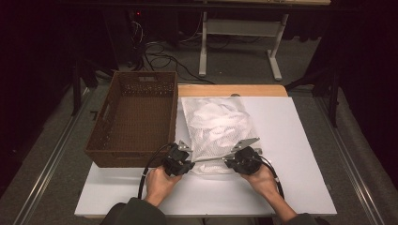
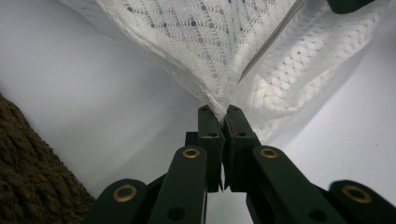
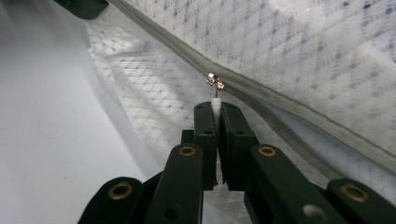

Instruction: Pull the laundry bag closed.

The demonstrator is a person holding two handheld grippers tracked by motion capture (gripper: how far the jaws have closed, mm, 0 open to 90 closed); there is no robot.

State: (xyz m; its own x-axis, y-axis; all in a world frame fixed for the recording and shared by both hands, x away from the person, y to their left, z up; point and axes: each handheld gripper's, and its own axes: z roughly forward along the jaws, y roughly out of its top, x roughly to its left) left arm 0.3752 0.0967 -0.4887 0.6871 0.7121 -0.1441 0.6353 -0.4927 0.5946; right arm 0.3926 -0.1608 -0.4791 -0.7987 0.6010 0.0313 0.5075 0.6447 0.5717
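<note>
A white mesh laundry bag (image 1: 214, 126) stuffed with white cloth lies on the white table top (image 1: 300, 140). At its near left corner my left gripper (image 1: 189, 163) is shut on a pinch of the bag's mesh (image 2: 219, 100). My right gripper (image 1: 228, 161) sits at the bag's near edge, shut on the white pull tab (image 3: 215, 103) of the zipper. The metal slider (image 3: 215, 81) sits just beyond the jaw tips, on the grey zipper band (image 3: 261, 95) that runs across the bag. A hand holds each gripper from below.
A brown woven basket (image 1: 133, 117) stands open on the table's left part, touching the bag's left side; its wall (image 2: 32, 172) is close to my left gripper. White table surface lies to the right of the bag. Dark floor, cables and a desk frame (image 1: 239, 37) lie behind.
</note>
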